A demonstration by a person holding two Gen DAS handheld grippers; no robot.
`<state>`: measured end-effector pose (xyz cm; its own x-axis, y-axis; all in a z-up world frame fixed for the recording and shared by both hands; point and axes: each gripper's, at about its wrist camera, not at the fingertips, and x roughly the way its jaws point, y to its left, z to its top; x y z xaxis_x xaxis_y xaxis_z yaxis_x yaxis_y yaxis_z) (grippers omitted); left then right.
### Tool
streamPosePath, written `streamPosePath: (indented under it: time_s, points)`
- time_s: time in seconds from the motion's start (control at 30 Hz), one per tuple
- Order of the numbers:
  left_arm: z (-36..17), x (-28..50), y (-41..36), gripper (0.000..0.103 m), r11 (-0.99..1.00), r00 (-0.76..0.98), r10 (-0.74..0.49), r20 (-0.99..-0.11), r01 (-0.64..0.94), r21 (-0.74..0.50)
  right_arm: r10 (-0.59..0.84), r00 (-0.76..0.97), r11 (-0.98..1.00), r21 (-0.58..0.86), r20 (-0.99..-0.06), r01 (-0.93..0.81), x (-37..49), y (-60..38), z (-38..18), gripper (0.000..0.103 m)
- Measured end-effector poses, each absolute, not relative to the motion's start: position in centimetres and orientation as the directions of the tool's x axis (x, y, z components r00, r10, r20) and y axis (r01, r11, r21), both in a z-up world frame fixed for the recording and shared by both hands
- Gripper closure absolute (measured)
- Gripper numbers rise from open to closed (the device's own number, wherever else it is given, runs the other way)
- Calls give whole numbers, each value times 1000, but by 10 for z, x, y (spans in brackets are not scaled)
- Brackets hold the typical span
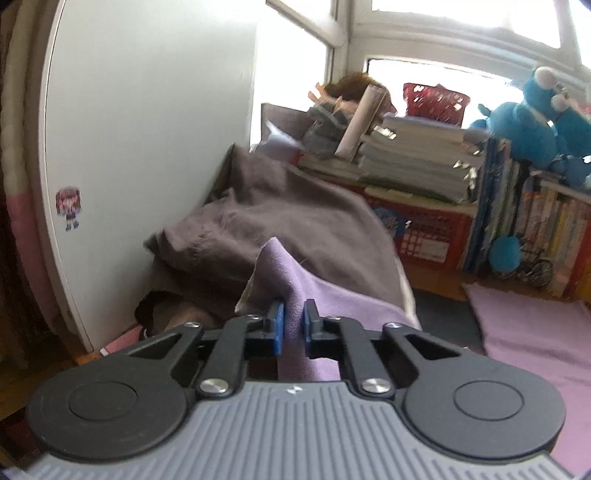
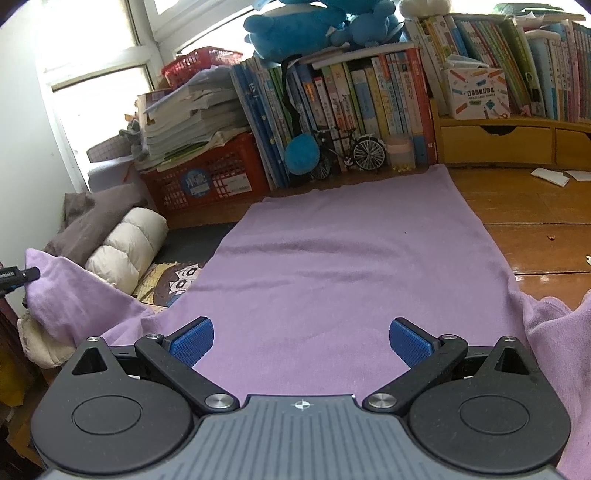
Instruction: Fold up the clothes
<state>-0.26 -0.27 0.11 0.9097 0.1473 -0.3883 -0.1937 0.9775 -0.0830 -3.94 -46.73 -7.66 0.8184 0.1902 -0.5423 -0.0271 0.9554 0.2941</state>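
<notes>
The left tool [image 1: 293, 325] was clenched on a raised fold of the purple cloth [image 2: 351, 258], its 2 blue pads pinching the fabric, which rose in a peak just above them. In the right wrist view that same tool's tip showed at the far left edge, lifting the cloth's corner clear of the bench [image 2: 535, 214]. The rest of the cloth lay spread flat over the wooden bench, its far edge reaching the row of books [image 2: 351, 96] and a small model bicycle [image 2: 351, 151]. At the right the cloth bunched into loose folds.

The right tool [image 2: 301, 341] was released, its pads spread wide apart and hovering above the near part of the cloth; whether they touched the fabric could not be told.

A grey garment [image 1: 280, 218] was heaped beside the white wall behind the lifted corner, with a rolled white padded item [image 2: 129, 251] just beside it. A red crate [image 2: 207, 181] carried a stack of papers, and blue plush toys [image 2: 306, 26] sat on top of the books.
</notes>
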Motion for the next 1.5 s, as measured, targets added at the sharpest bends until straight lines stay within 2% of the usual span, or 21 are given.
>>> streamPosePath:
  time_s: [0.23, 0.33, 0.37, 0.43, 0.5, 0.53, 0.6, 0.63, 0.73, 0.8, 0.83, 0.9, 0.97, 1.0, 1.07, 1.1, 1.13, 1.17, 1.2, 1.33, 1.5]
  points:
    - [12, -28, -30, 94, 996, 947, 75, -313, -85, -19, 209, 823, 952, 301, -528, -49, -39, -462, -72, 0]
    - [12, -20, -35, 90, 992, 929, 112, -353, -127, -21, 212, 817, 951, 305, -537, -46, -39, -461, -74, 0]
    - [15, -15, -35, 80, 985, 914, 150, -376, -169, -17, 212, 814, 951, 307, -541, -44, -38, -461, -75, 0]
    - [16, -11, -26, 78, 971, 897, 217, -384, -237, -5, 212, 811, 950, 310, -546, -39, -38, -462, -76, 0]
    - [14, -13, -18, 66, 958, 891, 266, -366, -288, -5, 212, 809, 949, 313, -548, -36, -37, -463, -76, 0]
    - [14, -15, -18, 55, 953, 895, 283, -346, -304, -6, 211, 809, 949, 314, -549, -35, -37, -463, -76, 0]
    - [18, -21, -15, 24, 958, 903, 281, -324, -283, 43, 210, 807, 949, 314, -552, -32, -37, -463, -77, 0]
    - [19, -22, -15, 0, 967, 914, 255, -314, -249, 59, 210, 804, 949, 315, -556, -30, -36, -463, -78, 0]
    - [21, -17, -19, 0, 976, 936, 184, -300, -139, 165, 213, 799, 948, 316, -562, -30, -35, -462, -79, 0]
    - [16, -5, -20, 0, 979, 931, 128, -341, -63, 196, 215, 797, 948, 317, -565, -32, -35, -461, -80, 0]
    - [14, 2, -20, 0, 979, 925, 104, -366, -30, 200, 217, 795, 948, 317, -566, -33, -35, -460, -80, 0]
    - [8, 14, -20, 9, 982, 909, 58, -412, 23, 189, 219, 793, 948, 317, -569, -34, -34, -459, -80, 0]
    - [3, 23, -17, 30, 985, 892, 22, -451, 57, 160, 222, 790, 947, 318, -572, -36, -34, -458, -81, 0]
    - [-1, 24, -15, 34, 986, 888, 10, -460, 67, 150, 223, 789, 947, 318, -573, -37, -34, -458, -81, 0]
    - [-6, 22, -13, 50, 987, 885, 3, -465, 72, 145, 225, 788, 947, 319, -574, -39, -33, -457, -81, 0]
    - [-7, 18, -13, 54, 986, 886, 13, -463, 67, 154, 226, 787, 947, 319, -574, -39, -33, -457, -81, 0]
    - [-6, 15, -11, 65, 986, 887, 16, -462, 62, 152, 226, 787, 947, 319, -574, -39, -32, -457, -81, 0]
    - [-3, 13, -11, 81, 987, 891, 16, -454, 60, 151, 226, 787, 947, 320, -574, -39, -32, -457, -82, 0]
    - [-1, 10, -11, 88, 987, 894, 14, -447, 60, 150, 227, 787, 946, 322, -573, -39, -32, -458, -82, 0]
    - [7, -3, -21, 96, 981, 918, -23, -397, 96, 167, 252, 790, 936, 349, -559, -51, -31, -457, -79, 0]
    - [10, -17, -53, 98, 965, 921, -125, -369, 198, 169, 351, 796, 895, 426, -493, -130, -29, -449, -64, 0]
